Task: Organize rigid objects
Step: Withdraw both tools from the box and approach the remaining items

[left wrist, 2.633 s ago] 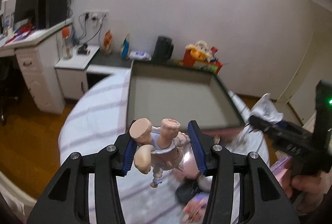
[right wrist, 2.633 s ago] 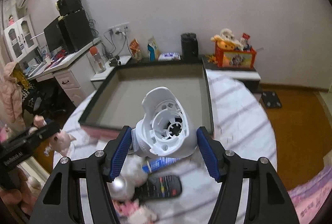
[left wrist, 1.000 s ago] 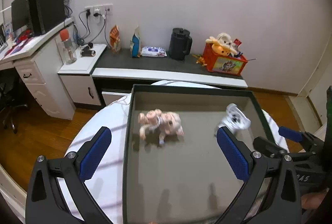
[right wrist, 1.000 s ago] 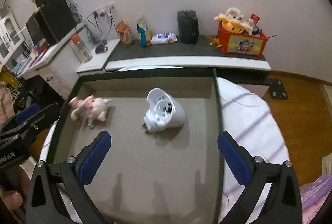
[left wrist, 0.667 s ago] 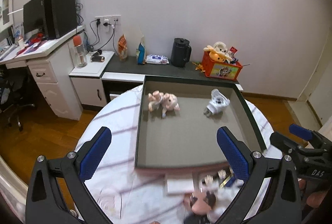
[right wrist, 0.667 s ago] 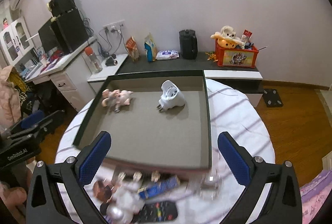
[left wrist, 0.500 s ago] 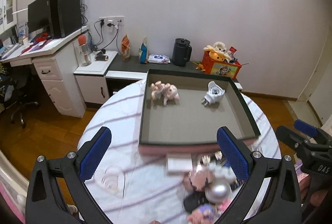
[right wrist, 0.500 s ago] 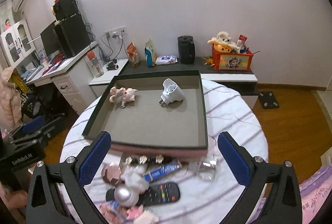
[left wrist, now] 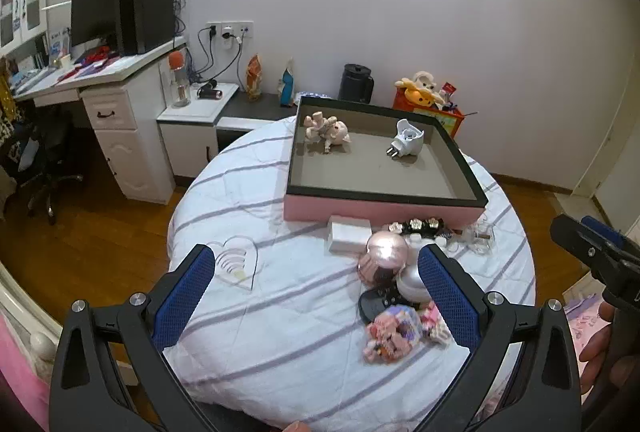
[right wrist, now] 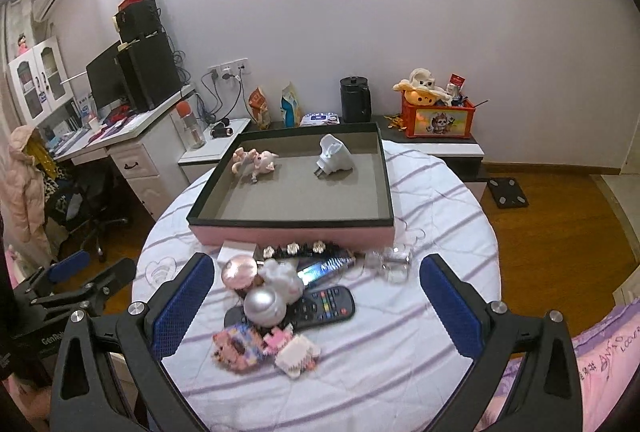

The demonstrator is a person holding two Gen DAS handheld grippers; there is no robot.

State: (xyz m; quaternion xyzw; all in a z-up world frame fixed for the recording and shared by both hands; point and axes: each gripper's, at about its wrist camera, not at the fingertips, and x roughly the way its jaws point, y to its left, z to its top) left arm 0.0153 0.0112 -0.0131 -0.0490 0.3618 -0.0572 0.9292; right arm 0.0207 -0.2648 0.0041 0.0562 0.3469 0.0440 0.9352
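A pink-sided tray (left wrist: 380, 210) (right wrist: 292, 232) stands at the far side of the round table. Inside it lie a pink doll figure (left wrist: 326, 128) (right wrist: 256, 160) at the back left and a white plug adapter (left wrist: 406, 142) (right wrist: 334, 156) at the back right. In front of the tray is a heap: a pink ball (left wrist: 386, 248) (right wrist: 239, 270), a silver ball (right wrist: 264, 306), a black remote (right wrist: 320, 306), block toys (left wrist: 394, 332) (right wrist: 264, 348). My left gripper (left wrist: 316, 296) and right gripper (right wrist: 316, 296) both hang open above the near table, holding nothing.
A clear heart plaque (left wrist: 236, 264) lies at the table's left. A white box (left wrist: 348, 236) and clear cube (right wrist: 394, 262) sit by the tray front. Behind stand a desk (left wrist: 112, 104), a low shelf with a black kettle (right wrist: 354, 100) and a red toy box (right wrist: 438, 118).
Both grippers let go of the doll and the adapter in the tray, then drew back and up; the tray now looks farther off and the heap has come into view.
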